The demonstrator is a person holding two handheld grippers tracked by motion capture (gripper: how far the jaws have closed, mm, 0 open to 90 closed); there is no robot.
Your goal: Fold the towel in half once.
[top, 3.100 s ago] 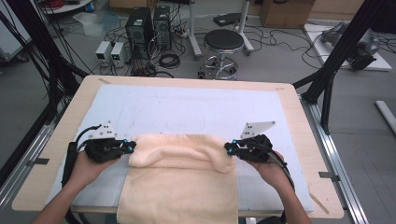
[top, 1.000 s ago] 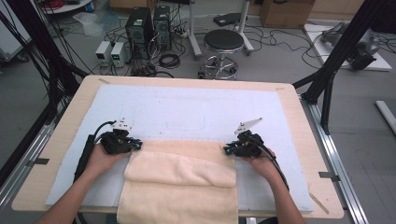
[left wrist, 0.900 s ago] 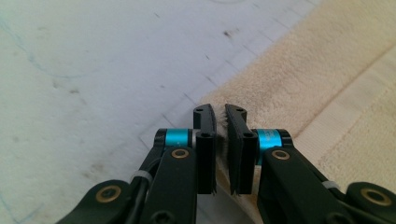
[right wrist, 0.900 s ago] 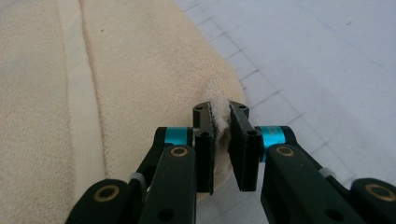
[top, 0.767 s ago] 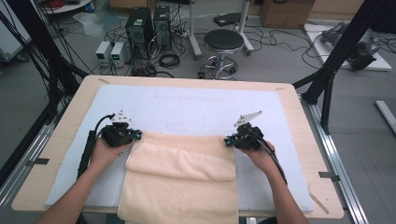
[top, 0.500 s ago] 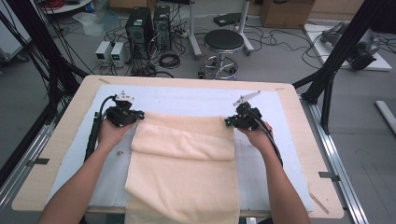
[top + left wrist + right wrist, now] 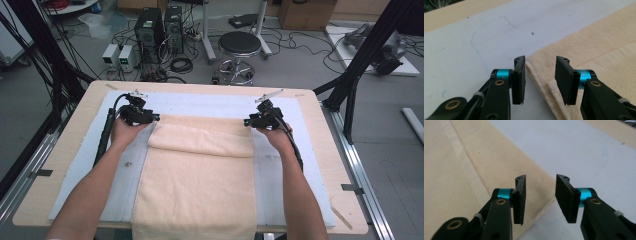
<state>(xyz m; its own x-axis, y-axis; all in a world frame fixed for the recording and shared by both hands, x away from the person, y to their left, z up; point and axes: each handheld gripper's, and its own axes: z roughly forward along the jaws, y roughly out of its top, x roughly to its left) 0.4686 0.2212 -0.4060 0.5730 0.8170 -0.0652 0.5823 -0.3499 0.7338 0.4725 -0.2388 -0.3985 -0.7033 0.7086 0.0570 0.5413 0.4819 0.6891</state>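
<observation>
Towel let go at the far corners, jaws spread

The towel (image 7: 200,180) runs from the near table edge away to a folded band at its far end. The left claw (image 7: 150,118) and right claw (image 7: 248,121) sit at that band's two corners; both have just been opening, nothing pinched, cloth lying below and beside the jaws. A second ago they gripped it nearer the person, so this fold looks laid.

Cream towel (image 7: 200,175), far edge folded back
</observation>
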